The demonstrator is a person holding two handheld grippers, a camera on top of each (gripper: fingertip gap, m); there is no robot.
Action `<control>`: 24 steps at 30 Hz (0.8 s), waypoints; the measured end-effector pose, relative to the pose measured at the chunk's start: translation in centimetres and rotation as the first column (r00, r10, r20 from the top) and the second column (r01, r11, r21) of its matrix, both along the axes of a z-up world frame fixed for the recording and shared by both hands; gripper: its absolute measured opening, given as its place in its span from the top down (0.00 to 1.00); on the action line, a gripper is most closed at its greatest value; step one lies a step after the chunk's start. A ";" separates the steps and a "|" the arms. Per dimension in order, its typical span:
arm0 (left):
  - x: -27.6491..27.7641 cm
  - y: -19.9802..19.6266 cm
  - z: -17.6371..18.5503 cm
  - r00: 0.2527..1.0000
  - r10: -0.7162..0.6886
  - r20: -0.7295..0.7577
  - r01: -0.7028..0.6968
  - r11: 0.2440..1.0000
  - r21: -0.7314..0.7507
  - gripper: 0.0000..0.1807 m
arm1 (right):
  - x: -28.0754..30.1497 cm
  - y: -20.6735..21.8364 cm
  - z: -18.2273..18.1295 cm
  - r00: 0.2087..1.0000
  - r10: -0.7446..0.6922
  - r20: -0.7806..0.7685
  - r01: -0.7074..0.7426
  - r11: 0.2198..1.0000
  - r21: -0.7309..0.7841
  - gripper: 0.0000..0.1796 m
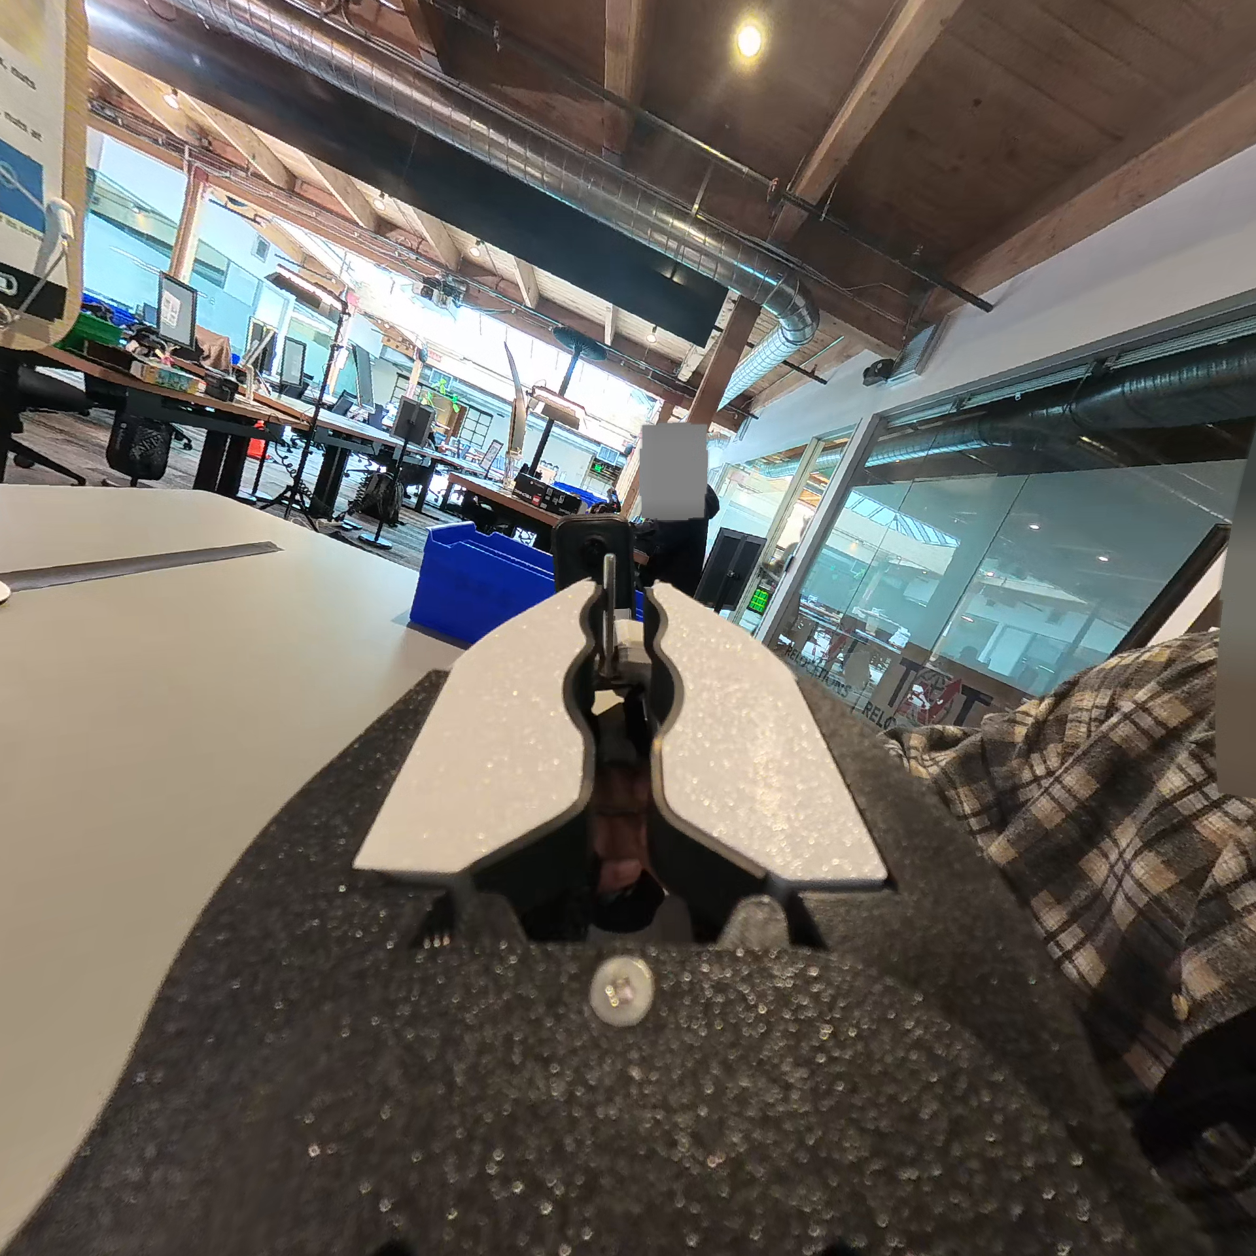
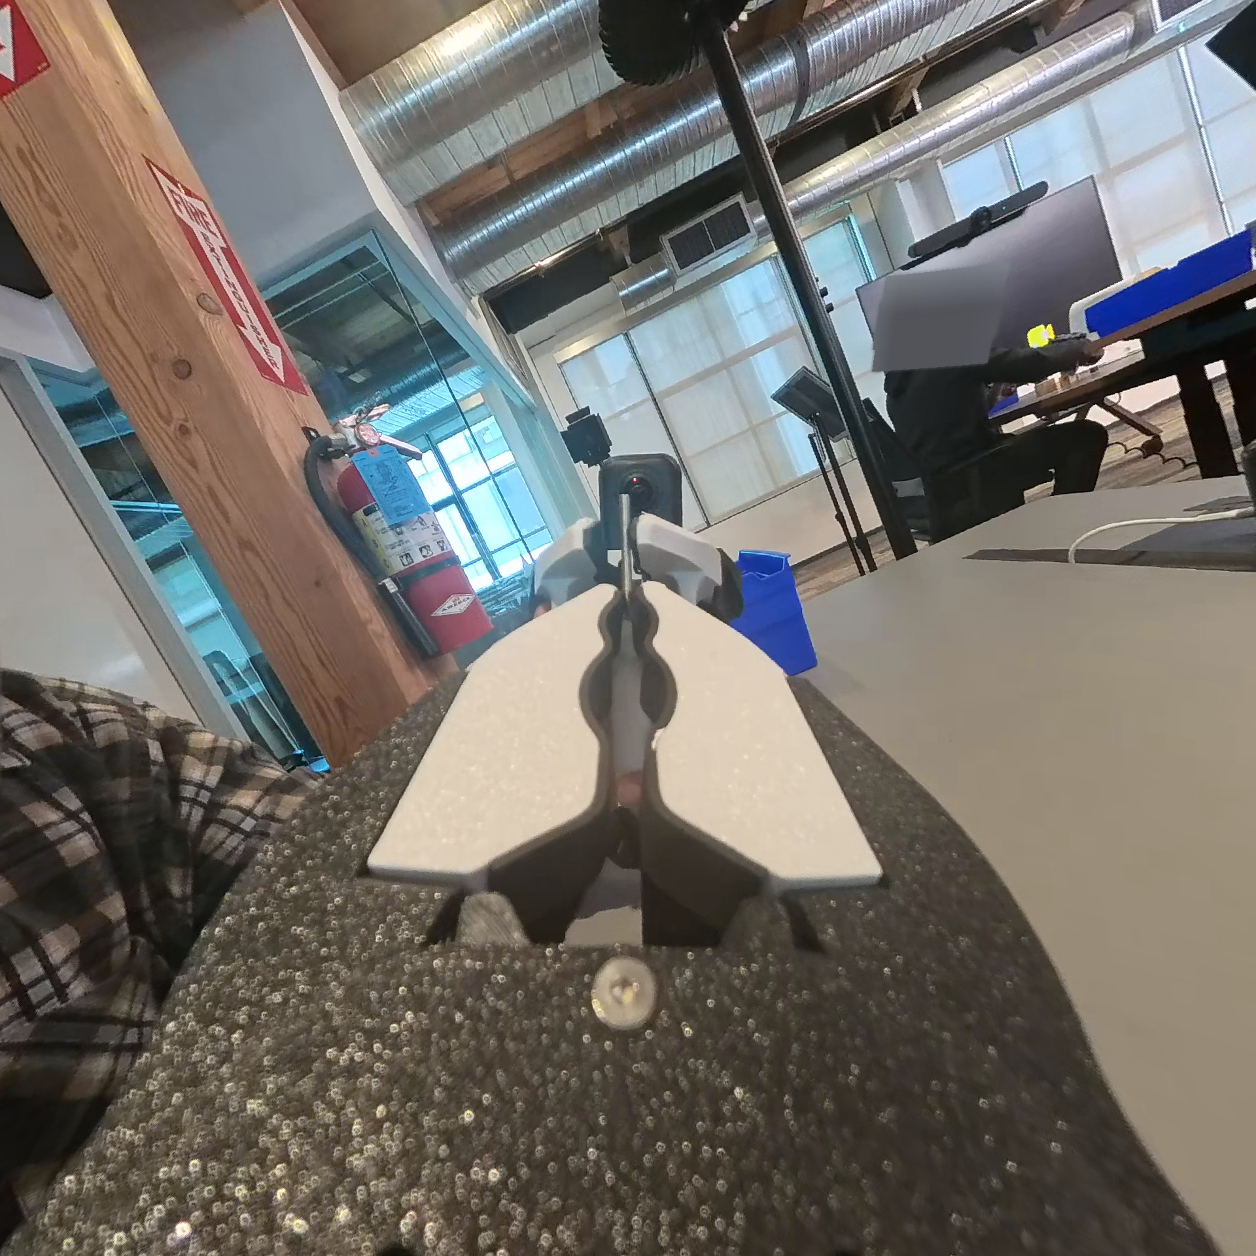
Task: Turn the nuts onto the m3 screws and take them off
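Note:
A thin metal screw [image 1: 609,590] stands upright between my two grippers, which face each other tip to tip above the grey table [image 1: 170,679]. My left gripper [image 1: 615,601] is shut, and the screw's shaft runs down into the narrow gap of its jaws. My right gripper [image 2: 626,598] is shut too, and the screw [image 2: 624,537] rises from its tips. In the right wrist view the left gripper [image 2: 632,564] sits just beyond and slightly higher, clamped around the shaft. I cannot make out a nut.
A blue bin [image 1: 476,584] stands at the table's far edge behind the grippers; it also shows in the right wrist view [image 2: 775,612]. A plaid sleeve [image 1: 1087,781] is beside me. A white cable [image 2: 1121,527] lies on the table. A person sits far off. My left and right fingertips are right by each other.

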State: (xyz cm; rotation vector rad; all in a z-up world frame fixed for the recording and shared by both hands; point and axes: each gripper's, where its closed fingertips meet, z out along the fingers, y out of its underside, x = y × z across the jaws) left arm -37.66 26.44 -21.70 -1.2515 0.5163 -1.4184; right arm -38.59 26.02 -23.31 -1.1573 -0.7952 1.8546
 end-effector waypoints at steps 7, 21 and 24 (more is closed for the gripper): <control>0.0 0.0 0.0 1.000 -0.002 -0.002 0.002 1.000 0.002 0.96 | -0.1 -0.2 0.1 1.000 0.010 -0.017 -0.010 1.000 -0.011 0.99; 0.0 0.0 0.1 1.000 -0.002 0.006 0.002 1.000 0.000 0.96 | -0.1 -0.1 0.2 0.999 0.018 -0.040 -0.019 0.999 -0.036 0.99; 0.0 0.0 0.1 1.000 -0.004 0.009 0.004 1.000 -0.003 0.96 | -0.1 -0.1 0.2 0.999 0.021 -0.044 -0.023 0.999 -0.041 0.99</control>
